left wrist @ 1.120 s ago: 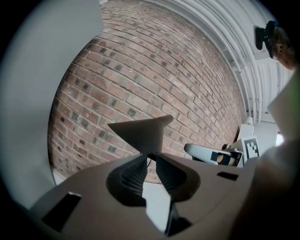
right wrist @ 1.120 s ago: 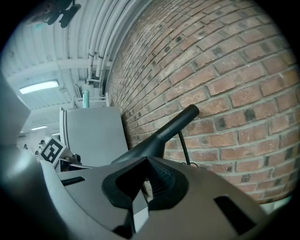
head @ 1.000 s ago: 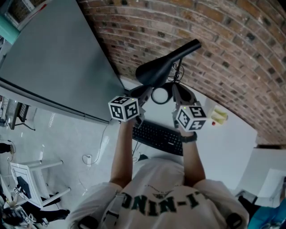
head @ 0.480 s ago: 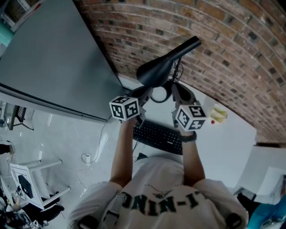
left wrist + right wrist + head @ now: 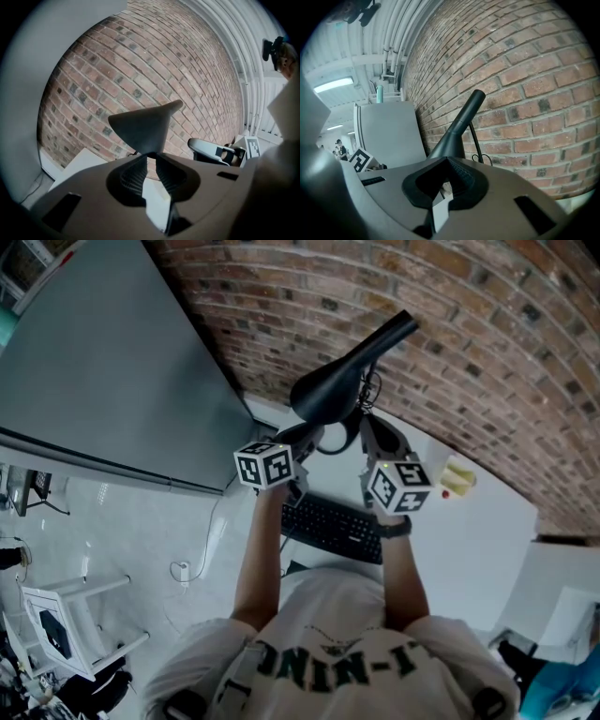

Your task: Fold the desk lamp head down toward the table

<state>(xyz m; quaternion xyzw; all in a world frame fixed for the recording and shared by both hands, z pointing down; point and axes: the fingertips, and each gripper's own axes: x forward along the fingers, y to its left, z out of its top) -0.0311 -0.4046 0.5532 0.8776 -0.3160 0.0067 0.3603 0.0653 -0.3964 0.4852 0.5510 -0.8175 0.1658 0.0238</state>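
The black desk lamp head [image 5: 328,388] is a cone whose neck slants up to the right against the brick wall. In the left gripper view the cone [image 5: 140,129] stands just above my jaws. My left gripper [image 5: 149,155] is shut on the cone's lower edge, and in the head view it [image 5: 312,434] reaches in from the left. My right gripper [image 5: 367,427] sits close under the head on the right. In the right gripper view the lamp [image 5: 457,131] drops behind the gripper [image 5: 444,161]. Whether its pads touch anything is hidden.
A black keyboard [image 5: 333,526] lies on the white table [image 5: 478,531] below both grippers. A yellow item [image 5: 457,482] sits to the right. A large grey panel [image 5: 112,362] leans at the left. A thin cable [image 5: 373,385] hangs by the lamp against the brick wall [image 5: 487,324].
The lamp head's wide end has come down with my left gripper on it, now covering most of the round white part beneath it. The right gripper has stayed put.
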